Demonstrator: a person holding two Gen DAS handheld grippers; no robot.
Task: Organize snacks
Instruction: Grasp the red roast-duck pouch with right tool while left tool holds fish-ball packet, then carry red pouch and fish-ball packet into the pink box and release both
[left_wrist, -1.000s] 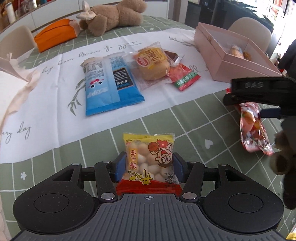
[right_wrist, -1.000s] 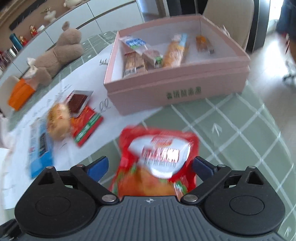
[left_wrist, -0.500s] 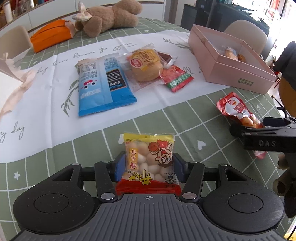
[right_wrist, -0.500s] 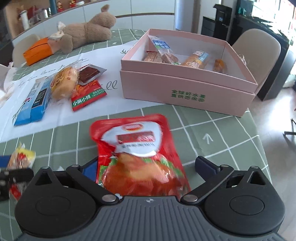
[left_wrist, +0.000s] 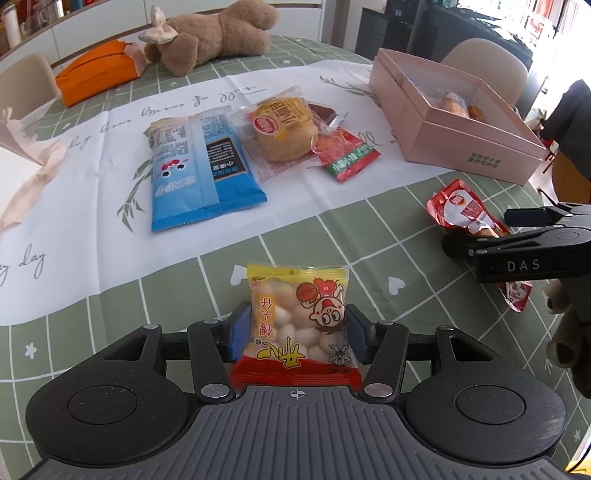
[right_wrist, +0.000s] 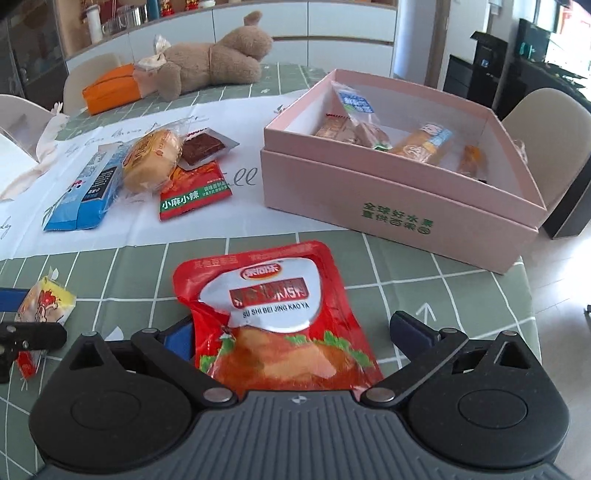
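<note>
Between the blue pads of the left gripper (left_wrist: 295, 332), a small yellow packet of white puffed balls (left_wrist: 297, 325) is clamped by its sides, standing upright over the green checked tablecloth (left_wrist: 184, 295). To its right, the right gripper (right_wrist: 295, 332) has its jaws spread wide around a red foil pouch (right_wrist: 273, 314) that lies flat on the cloth; the left pad sits just beside the pouch edge and the right pad stands clear of it, so nothing is gripped there. Beyond the red pouch, far right on the table, sits an open pink box (right_wrist: 399, 195) with several wrapped snacks already inside. Left of the box, on a white runner (left_wrist: 92, 147), lie a blue snack bag (left_wrist: 199, 170), a wrapped round bun (left_wrist: 284, 129), a dark brown packet (right_wrist: 201, 146) tucked behind the bun, and a red-and-green spicy strip packet (left_wrist: 345, 155), all touching or overlapping in a loose cluster. At the far edge rest a brown teddy bear (left_wrist: 218, 33) and an orange pouch (left_wrist: 99, 74) beside it.
</note>
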